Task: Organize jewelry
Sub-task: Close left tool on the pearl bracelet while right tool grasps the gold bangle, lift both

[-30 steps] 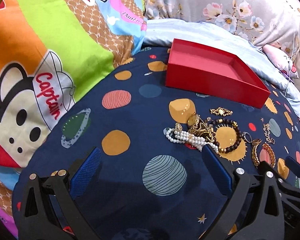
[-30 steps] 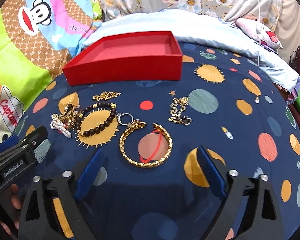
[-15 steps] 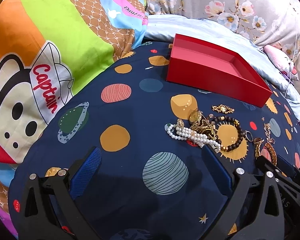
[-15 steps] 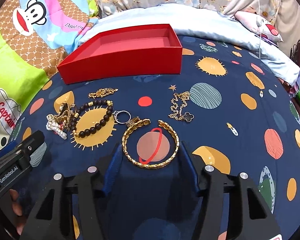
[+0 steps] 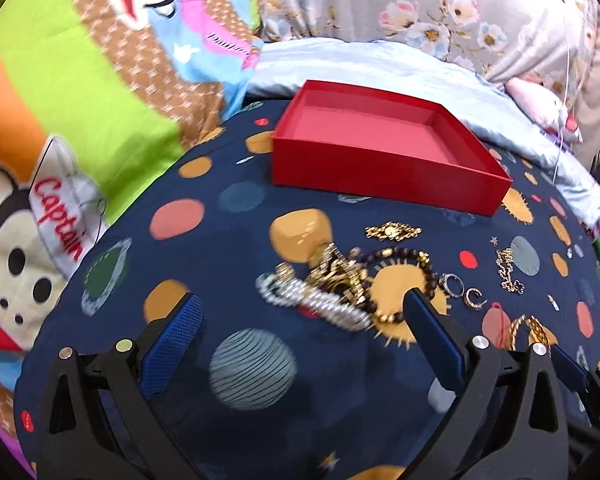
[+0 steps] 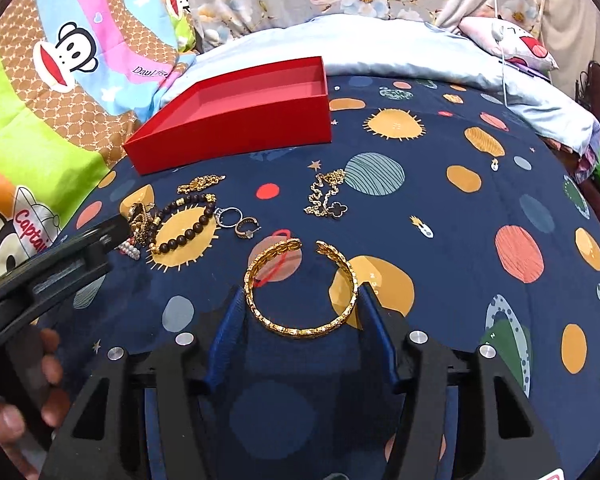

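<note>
The work surface is a bed covered by a dark navy bedspread printed with planets and suns [image 6: 440, 184], and every item lies on it. At its far side sits the shallow red rectangular cardboard box [image 6: 236, 120], empty in both views and, by judgement, the destination for the jewelry; in the right wrist view it lies ahead and to the left of the right hand-held gripper [image 6: 300, 312], with its long axis running from lower left to upper right. The left hand-held gripper [image 5: 300, 316] stands spread wide with nothing between its blue pads, and its right pad reaches the near edge of the tangled pile of white pearl strand, gold chain and dark wooden bead bracelet [image 5: 340, 284]. The right hand-held gripper is set to a medium opening, one blue pad on each side of the open gold link bangle [image 6: 300, 288]. The pads flank the near half of the bangle at its widest span; whether they press on the metal cannot be told from the frames. The gap in the bangle faces away from the gripper, toward the box. The right hand is plainly the nearer one to this piece. Beyond it, well apart, lie a gold chain with a black clover charm [image 6: 326, 200] and a small silver ring [image 6: 230, 216].
</note>
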A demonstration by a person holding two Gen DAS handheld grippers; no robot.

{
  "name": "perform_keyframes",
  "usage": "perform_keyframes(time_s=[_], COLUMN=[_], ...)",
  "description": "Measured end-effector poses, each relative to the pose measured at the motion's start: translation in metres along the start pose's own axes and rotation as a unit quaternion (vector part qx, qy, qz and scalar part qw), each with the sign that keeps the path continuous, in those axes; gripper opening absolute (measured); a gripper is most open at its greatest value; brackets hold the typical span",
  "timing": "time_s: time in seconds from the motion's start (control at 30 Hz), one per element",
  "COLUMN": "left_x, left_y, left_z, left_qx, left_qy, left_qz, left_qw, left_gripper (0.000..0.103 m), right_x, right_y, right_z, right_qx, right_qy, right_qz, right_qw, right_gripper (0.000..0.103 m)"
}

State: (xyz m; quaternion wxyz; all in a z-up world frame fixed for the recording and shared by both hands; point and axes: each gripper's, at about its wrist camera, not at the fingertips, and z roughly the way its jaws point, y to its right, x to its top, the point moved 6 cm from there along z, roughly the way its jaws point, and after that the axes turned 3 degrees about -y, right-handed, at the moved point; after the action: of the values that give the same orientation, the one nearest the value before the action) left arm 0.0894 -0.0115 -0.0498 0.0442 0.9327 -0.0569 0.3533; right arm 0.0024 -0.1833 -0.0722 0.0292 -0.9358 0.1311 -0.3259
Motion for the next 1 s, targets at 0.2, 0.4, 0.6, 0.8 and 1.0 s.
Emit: perform_keyframes(time_s=[0.2, 0.4, 0.6, 0.8, 1.0], left_x=[-0.005, -0.012, -0.017, -0.016, -0.016], left_y=[0.005, -0.012, -0.02, -0.015, -0.014], left_z=[0.02, 0.022, 0.019, 0.016, 0.014], left_qx=[0.019, 0.037, 0.042, 0.037, 0.023], left_qy=[-0.038, -0.055, -0.054, -0.048, -0.042], left_qz=[0.006, -0.012, -0.019, -0.008, -0.01], left_qw=[0.9991, 0.9977, 0.9975, 0.9981, 0.9988], left_gripper=[0.09, 0.088, 0.075, 0.054, 0.016], right_x=[-0.001, -0.001, -0.001, -0.001, -0.001], right_y=[-0.002, -0.003, -0.005, -0.004, -0.005], right_z=[0.001, 0.002, 0.004, 0.004, 0.004], right_qx=[-0.001, -0.001, -0.004, -0.003, -0.003], right_qy=[-0.002, -0.004, -0.006, -0.006, -0.005], right_qz=[-0.008, -0.009, -0.012, -0.012, -0.011], right_qw=[1.0, 1.0, 1.0, 1.0, 1.0], right_gripper=[0.056, 0.056, 0.057, 0.057, 0.057])
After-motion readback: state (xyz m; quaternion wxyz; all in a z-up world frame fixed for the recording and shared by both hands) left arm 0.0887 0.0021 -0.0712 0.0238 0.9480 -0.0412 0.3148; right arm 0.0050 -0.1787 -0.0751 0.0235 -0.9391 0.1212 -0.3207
